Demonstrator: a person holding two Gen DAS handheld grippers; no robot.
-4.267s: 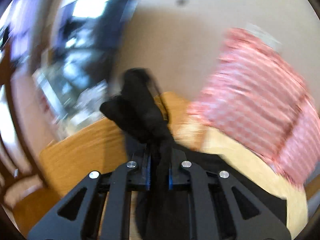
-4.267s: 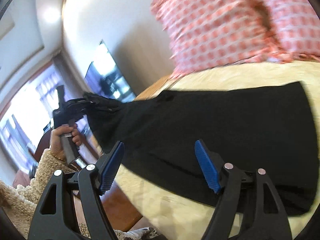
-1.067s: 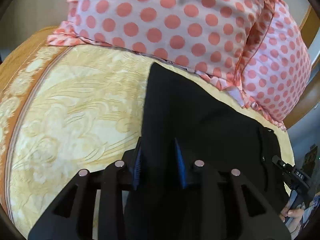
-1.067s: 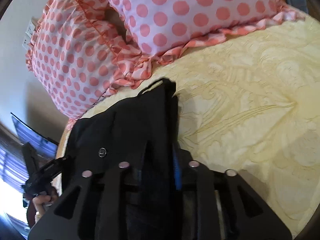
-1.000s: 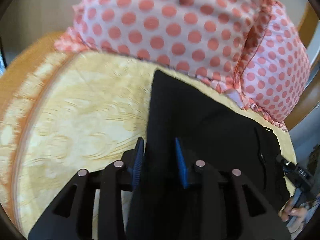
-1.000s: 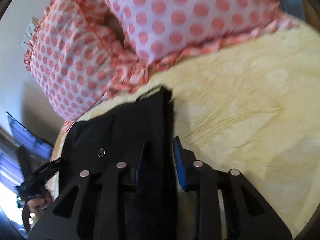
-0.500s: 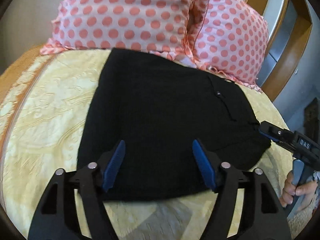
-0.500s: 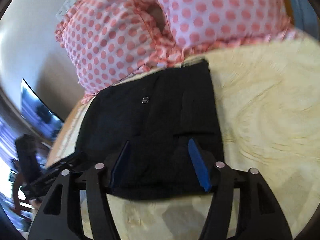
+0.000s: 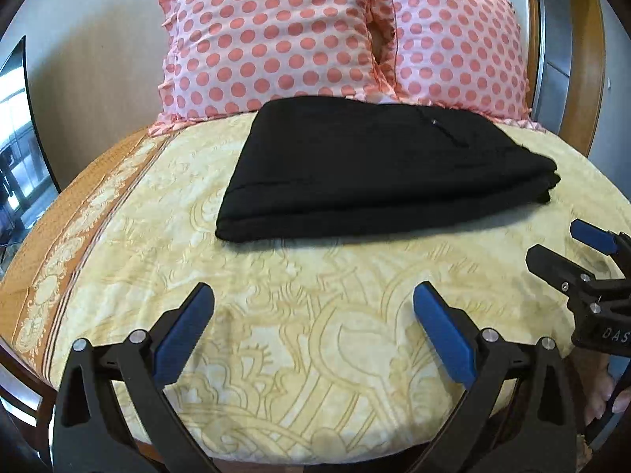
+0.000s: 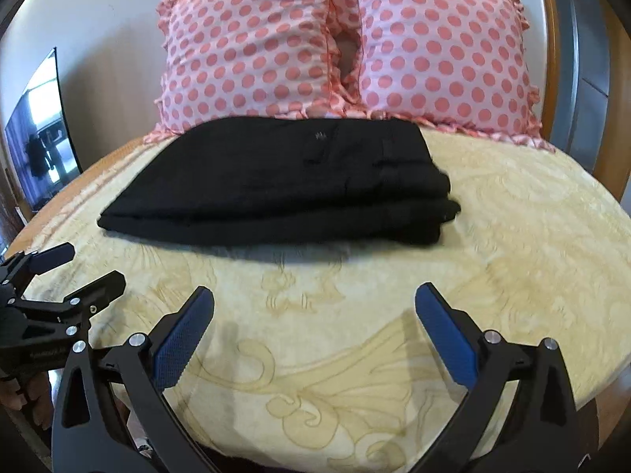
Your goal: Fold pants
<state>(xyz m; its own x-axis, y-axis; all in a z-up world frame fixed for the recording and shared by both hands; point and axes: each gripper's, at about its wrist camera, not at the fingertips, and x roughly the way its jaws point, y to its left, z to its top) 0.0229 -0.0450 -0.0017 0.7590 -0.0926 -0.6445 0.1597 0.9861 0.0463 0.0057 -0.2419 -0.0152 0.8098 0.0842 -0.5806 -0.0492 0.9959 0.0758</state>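
The black pants (image 9: 378,165) lie folded in a flat stack on the yellow bedspread (image 9: 299,315), just in front of the pillows; they also show in the right wrist view (image 10: 284,189). My left gripper (image 9: 313,315) is open and empty, held back over the bedspread, well short of the pants. My right gripper (image 10: 313,315) is open and empty, also short of the pants. The right gripper shows at the right edge of the left wrist view (image 9: 568,252), and the left gripper at the left edge of the right wrist view (image 10: 75,272).
Two pink polka-dot pillows (image 9: 276,43) (image 9: 461,55) stand against the wall behind the pants. A wooden bedpost (image 9: 564,59) rises at the right. A dark TV screen (image 10: 39,126) hangs at the left. The bed's orange border (image 9: 63,228) runs along the left edge.
Both grippers have let go of the pants, opened wide and drawn back toward the bed's near edge. The pants now rest folded on the bedspread.
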